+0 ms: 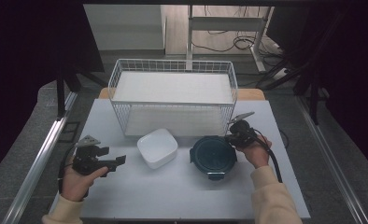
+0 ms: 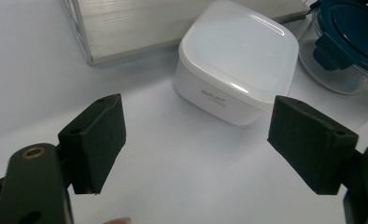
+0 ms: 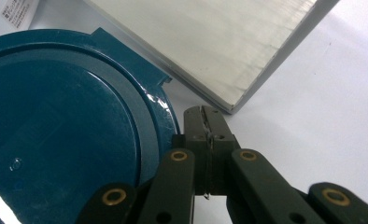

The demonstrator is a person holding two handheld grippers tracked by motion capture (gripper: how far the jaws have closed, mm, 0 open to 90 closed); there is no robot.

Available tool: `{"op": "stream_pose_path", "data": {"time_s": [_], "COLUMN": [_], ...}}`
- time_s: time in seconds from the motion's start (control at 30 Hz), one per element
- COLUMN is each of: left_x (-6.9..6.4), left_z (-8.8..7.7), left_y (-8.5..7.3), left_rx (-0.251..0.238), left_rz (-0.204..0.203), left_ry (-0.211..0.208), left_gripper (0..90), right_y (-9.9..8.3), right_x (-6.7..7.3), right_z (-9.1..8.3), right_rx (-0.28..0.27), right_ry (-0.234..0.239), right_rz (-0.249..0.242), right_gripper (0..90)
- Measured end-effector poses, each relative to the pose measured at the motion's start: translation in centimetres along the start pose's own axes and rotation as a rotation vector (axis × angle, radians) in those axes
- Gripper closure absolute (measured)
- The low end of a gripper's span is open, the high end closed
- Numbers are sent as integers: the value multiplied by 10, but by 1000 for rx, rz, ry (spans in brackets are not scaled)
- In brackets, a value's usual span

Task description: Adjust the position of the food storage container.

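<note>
Wire basket point(image 1: 173, 95): white, at the far middle of the table point(image 1: 126, 196), a pale board inside it; the two containers stand just in front of it.
Round container point(image 1: 213, 155): clear glass body with a dark teal clip-lock lid point(image 3: 65, 126), in front of the basket's right end, just beside the square container and apart from it.
Square container point(image 2: 236, 60): white with a rounded, translucent lid, left of the round one, in front of the basket's middle.
Right gripper point(image 3: 205, 122): jaws clenched flat against each other, tips at the far right rim of the teal lid; whether a thin lip or clip tab is pinched between them cannot be told.
Left gripper point(image 2: 196, 140): released, jaws standing wide, off the table at the near left, aimed at the square container and well apart from it.
Step in hand: as I judge it, working a lid clip at the round container's right edge.
Doing it well: keep the tips low and right at the rim, lever the tab outward rather than lifting, so the glass body does not tip or slide towards the basket; the idle left gripper could steady the body from the other side.
Risk: closed tips skating off the smooth lid.
Writing, square container: a small grey mark on its front wall, too small to read.
Writing, paper label point(image 3: 18, 11): printed lines beyond the teal lid, unreadable.
</note>
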State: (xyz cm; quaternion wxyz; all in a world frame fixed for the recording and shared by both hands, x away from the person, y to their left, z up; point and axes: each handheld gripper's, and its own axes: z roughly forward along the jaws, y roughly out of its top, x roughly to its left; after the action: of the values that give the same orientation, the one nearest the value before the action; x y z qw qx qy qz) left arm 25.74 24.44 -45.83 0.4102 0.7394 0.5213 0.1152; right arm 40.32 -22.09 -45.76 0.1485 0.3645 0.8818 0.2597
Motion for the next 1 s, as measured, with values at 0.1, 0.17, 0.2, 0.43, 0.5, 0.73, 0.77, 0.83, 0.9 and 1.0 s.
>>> {"op": "stream_pose_path", "data": {"time_s": [0.1, 0.17, 0.2, 0.43, 0.5, 0.73, 0.77, 0.83, 0.9, 1.0], "left_x": [0, 1, 1, 3, 3, 3, 3, 3, 3, 3], "left_z": [1, 1, 1, 1, 2, 2, 2, 2, 2, 3], "left_y": [0, 0, 0, 0, 0, 0, 0, 0, 0, 0], "left_rx": [4, 4, 4, 6, 7, 9, 8, 8, 10, 13], "left_rz": [4, 1, 1, -2, -1, -1, -2, -1, -1, -1], "left_ry": [0, 0, 0, 1, 1, 3, 3, 2, 3, 2], "left_gripper": [189, 188, 189, 189, 189, 189, 189, 189, 189, 189], "right_y": [0, -1, -1, 0, 1, 2, 1, 1, 1, 2], "right_x": [1, 2, 2, 8, 10, 23, 27, 31, 32, 40], "right_z": [0, -1, -1, 0, 0, 0, -1, -1, -1, 0], "right_rx": [1, 2, 2, -1, -2, 3, 4, 4, 3, -3], "right_ry": [-4, -5, -5, 8, 14, 34, 41, 45, 50, 61], "right_rz": [-12, -15, -15, -39, -44, -72, -81, -86, -89, -101], "right_gripper": [900, 900, 900, 900, 900, 900, 900, 900, 900, 900]}}
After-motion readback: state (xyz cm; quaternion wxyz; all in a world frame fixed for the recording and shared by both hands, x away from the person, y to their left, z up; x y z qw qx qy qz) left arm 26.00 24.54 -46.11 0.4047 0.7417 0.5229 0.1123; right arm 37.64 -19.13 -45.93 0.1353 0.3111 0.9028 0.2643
